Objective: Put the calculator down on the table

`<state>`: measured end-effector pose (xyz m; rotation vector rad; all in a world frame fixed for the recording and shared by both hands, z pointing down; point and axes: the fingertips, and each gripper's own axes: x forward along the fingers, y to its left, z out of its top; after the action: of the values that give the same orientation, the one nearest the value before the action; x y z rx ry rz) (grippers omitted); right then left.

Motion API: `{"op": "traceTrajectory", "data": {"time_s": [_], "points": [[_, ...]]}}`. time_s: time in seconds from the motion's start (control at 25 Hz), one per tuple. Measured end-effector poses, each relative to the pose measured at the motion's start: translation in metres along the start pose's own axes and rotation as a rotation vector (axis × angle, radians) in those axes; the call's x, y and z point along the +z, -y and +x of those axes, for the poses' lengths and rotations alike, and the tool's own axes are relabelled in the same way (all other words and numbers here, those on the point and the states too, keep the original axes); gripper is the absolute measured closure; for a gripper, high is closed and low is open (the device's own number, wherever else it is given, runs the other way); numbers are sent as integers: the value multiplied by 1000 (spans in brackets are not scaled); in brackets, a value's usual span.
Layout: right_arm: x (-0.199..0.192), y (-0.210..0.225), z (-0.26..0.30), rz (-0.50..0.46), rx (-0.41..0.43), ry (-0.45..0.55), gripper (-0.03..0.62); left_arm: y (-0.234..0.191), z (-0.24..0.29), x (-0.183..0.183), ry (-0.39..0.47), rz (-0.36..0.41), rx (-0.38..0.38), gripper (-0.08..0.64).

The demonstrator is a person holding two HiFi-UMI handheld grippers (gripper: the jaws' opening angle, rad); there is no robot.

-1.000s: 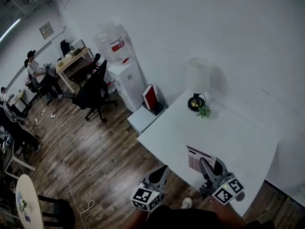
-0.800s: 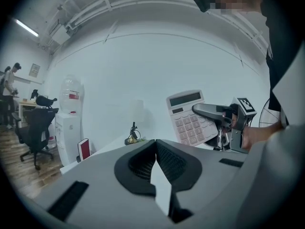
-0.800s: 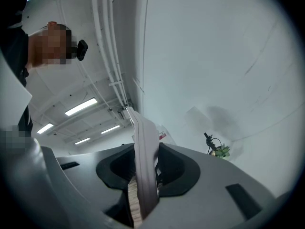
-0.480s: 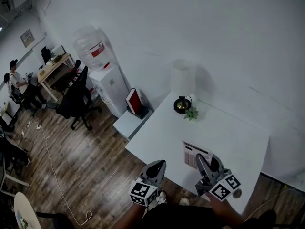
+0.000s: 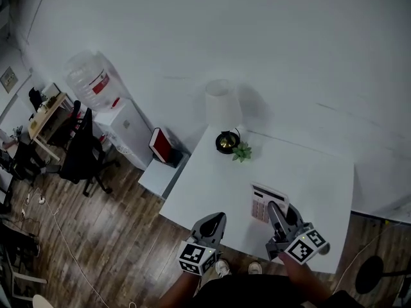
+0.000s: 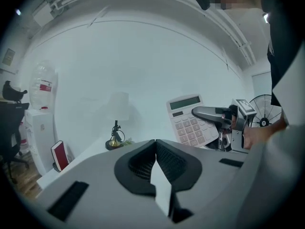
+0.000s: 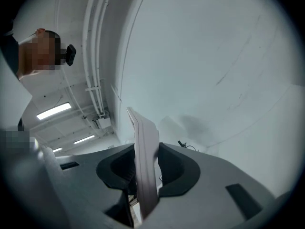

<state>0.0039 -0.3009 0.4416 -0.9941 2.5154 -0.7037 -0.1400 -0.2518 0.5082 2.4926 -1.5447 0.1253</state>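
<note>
The right claw (image 5: pixel 280 215) is clamping the calculator (image 5: pixel 261 203) by its near end. In the right gripper view the white body (image 7: pixel 143 161) is standing edge-on between the two pads, which are pressing on both of its faces. The calculator is hanging over the near part of the white tabletop (image 5: pixel 308 172), and no view is showing it touching the surface.

Its long axis is running straight on from the claw toward the far side, where the lamp (image 5: pixel 221 108) and the small plant (image 5: pixel 242 151) are standing well clear of it. The display end is pointing far and the keys are lying nearer the pads. Seen from the left gripper view, the keyed face (image 6: pixel 188 120) is leaning toward the left and upward, so it looks tilted, not level with the tabletop.

The left claw (image 5: pixel 217 220) is hovering off the near left edge of the tabletop, its jaws together with nothing between them. It is taking no part in the hold.

The right hand is therefore the only one placed to set the calculator down. In my judgement the move is depending on lowering the far, free end toward the surface just ahead of the claw and levelling the back before the pads let go.
</note>
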Motion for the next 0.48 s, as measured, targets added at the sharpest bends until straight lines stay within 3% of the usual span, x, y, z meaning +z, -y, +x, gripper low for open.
{"op": "traceTrajectory", "data": {"time_s": [0.32, 0.48], "points": [[-10, 56, -10, 54, -163, 7, 454, 6, 32, -2, -36, -29, -76, 540], [-24, 83, -11, 32, -242, -10, 454, 14, 50, -4, -30, 9, -147, 540]]}}
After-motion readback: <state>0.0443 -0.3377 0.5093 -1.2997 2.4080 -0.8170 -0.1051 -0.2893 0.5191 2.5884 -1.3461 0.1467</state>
